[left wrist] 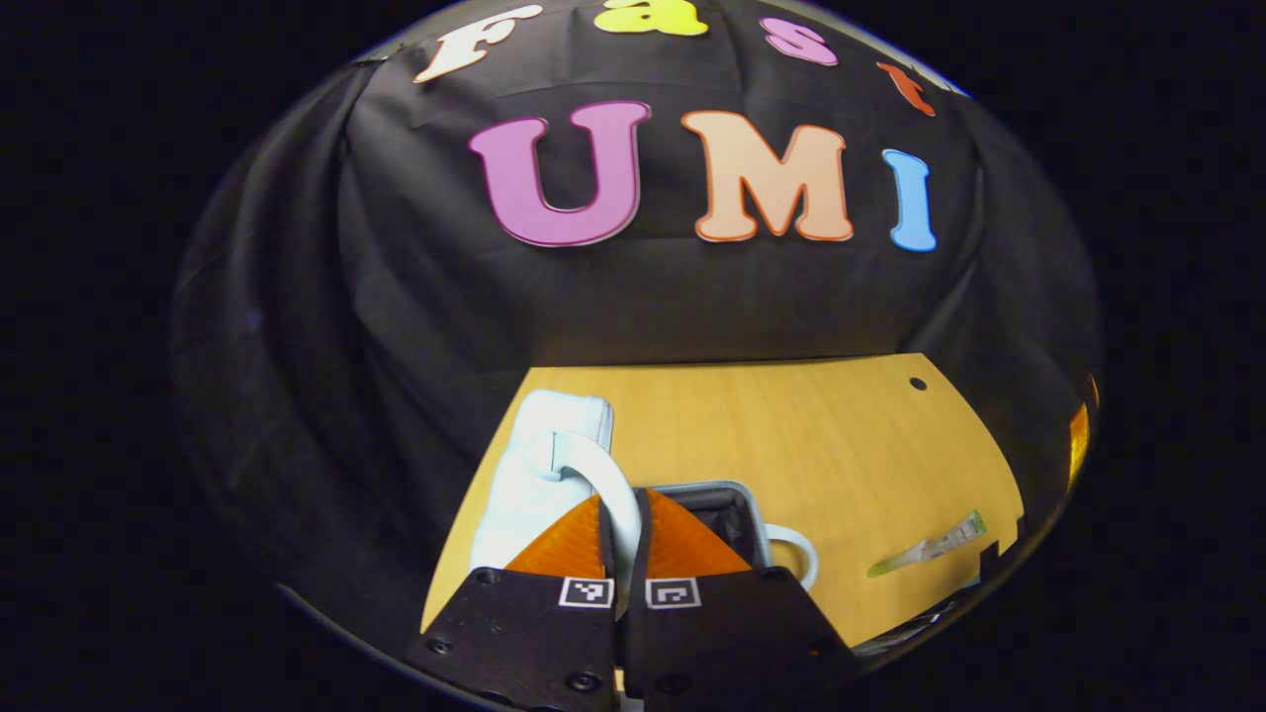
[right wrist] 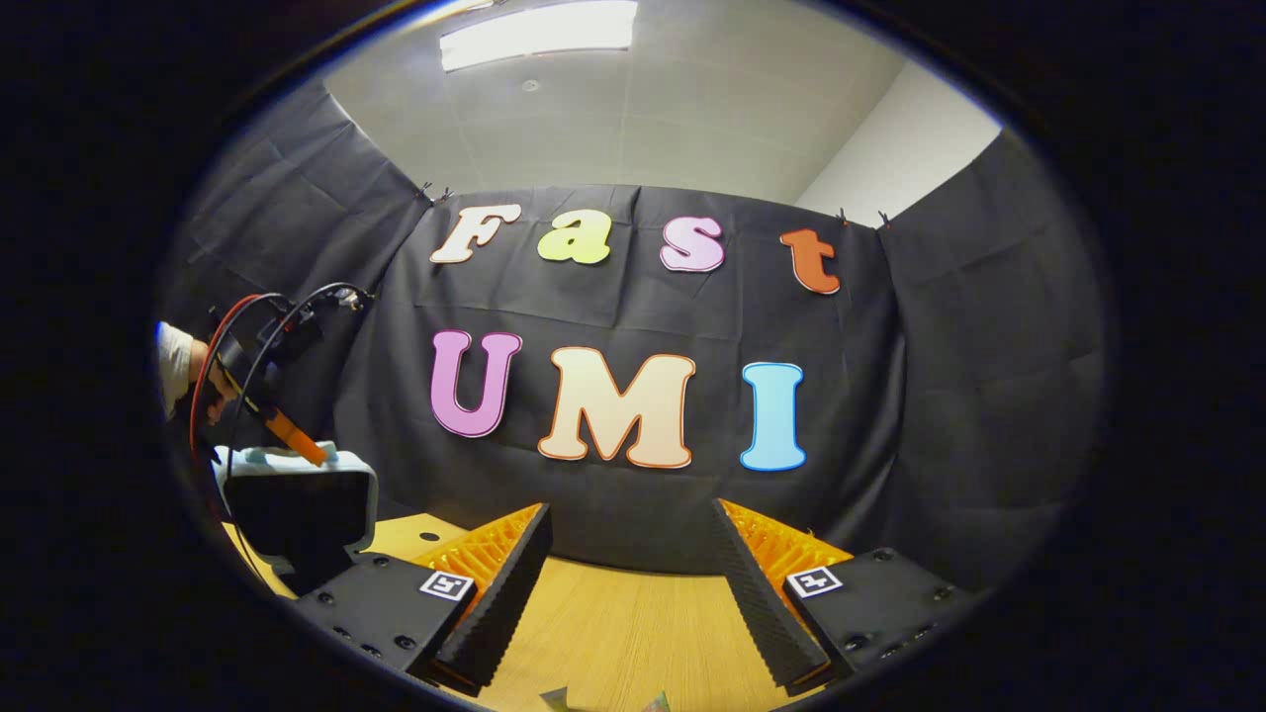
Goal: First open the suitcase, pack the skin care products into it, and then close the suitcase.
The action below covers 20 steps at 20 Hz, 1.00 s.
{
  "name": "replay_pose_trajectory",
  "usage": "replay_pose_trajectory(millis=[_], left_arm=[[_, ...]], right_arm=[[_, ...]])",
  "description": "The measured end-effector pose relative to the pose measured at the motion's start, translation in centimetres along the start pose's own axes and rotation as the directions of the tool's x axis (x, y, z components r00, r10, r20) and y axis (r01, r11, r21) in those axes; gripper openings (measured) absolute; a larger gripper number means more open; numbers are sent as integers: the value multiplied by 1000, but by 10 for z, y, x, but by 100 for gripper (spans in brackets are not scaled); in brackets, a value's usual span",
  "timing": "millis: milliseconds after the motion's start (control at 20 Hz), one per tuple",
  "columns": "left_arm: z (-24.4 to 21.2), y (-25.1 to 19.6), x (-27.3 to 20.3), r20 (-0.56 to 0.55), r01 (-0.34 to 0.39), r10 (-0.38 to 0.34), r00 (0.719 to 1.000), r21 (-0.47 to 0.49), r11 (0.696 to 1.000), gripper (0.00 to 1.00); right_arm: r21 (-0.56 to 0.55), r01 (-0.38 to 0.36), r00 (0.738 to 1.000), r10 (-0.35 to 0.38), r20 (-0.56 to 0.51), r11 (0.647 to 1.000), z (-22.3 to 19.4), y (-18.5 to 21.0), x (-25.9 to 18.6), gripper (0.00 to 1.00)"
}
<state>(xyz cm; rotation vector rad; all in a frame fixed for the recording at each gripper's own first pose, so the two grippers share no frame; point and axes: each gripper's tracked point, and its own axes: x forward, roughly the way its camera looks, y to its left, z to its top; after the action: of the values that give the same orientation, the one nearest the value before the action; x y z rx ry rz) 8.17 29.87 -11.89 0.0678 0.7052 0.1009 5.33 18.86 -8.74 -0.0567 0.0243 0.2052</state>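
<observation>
The small pale-blue suitcase point(left wrist: 539, 465) lies on the wooden table point(left wrist: 791, 435) with its lid raised. My left gripper point(left wrist: 623, 509) is shut on the lid's white handle point(left wrist: 593, 465). Behind the fingers the dark inside point(left wrist: 727, 514) and a second white handle point(left wrist: 803, 554) show. A green-and-clear skin care packet point(left wrist: 930, 549) lies on the table to the right. In the right gripper view the raised lid point(right wrist: 297, 504) stands at the left, its dark inner side facing me, with the left gripper's orange fingers point(right wrist: 295, 438) on its top. My right gripper point(right wrist: 628, 583) hangs open over the table with nothing between its fingers.
A person's hand point(right wrist: 188, 371) holds the left gripper, with red and black cables point(right wrist: 247, 326) looping above it. The table has a small round hole point(left wrist: 918, 383) near its back edge. Tips of small packets point(right wrist: 655, 702) show at the bottom edge of the right gripper view.
</observation>
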Motion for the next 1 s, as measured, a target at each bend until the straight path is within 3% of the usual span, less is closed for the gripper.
replay_pose_trajectory(millis=[400,600,750,1000], left_arm=[[-17,147,8,24,-99,100,995,-42,994,0],[-30,187,23,-11,-111,110,994,-94,989,0],[-46,225,38,-29,-169,167,985,-90,981,0],[-75,248,58,-72,-172,163,984,-143,975,0]], right_arm=[[-66,45,999,-44,16,997,12,61,-2,100],[-116,44,999,-45,-7,992,7,78,-5,100],[-126,53,998,-56,-22,991,4,81,-4,98],[-142,69,995,-77,-56,988,-5,85,3,100]])
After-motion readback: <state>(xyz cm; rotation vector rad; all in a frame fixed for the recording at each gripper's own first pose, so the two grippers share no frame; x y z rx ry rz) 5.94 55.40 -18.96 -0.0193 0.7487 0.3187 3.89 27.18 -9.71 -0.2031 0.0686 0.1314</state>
